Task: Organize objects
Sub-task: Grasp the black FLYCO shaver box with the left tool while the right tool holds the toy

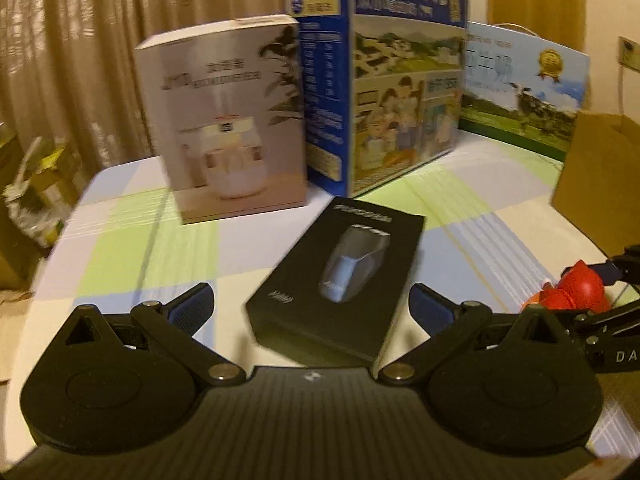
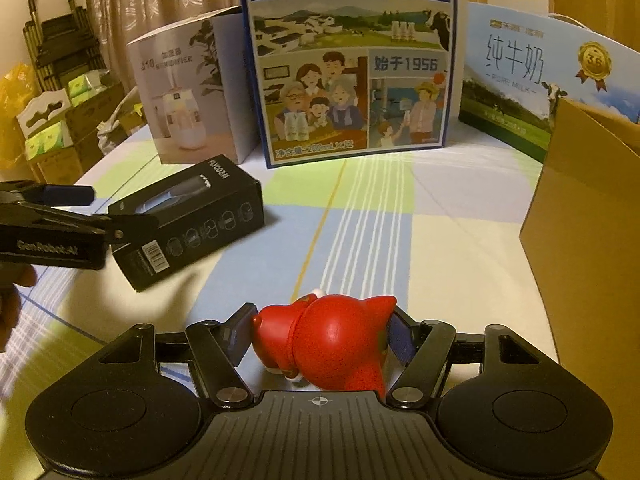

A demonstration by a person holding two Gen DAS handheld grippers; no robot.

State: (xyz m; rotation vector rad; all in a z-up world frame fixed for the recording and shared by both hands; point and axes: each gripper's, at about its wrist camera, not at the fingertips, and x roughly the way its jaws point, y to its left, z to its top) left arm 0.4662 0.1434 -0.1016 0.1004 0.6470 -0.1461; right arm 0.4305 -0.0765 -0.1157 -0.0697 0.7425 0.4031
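Fingers (image 2: 400,338) of right gripper (image 2: 318,338) clamp the round red toy (image 2: 336,344), which could slip out, while left gripper (image 1: 310,306) stands apart around black box (image 1: 340,276)

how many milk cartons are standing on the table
2. The dark blue milk carton stands at the back centre, beside the humidifier box. The light blue milk carton stands to its right, partly behind the brown paper bag, which may hide more.
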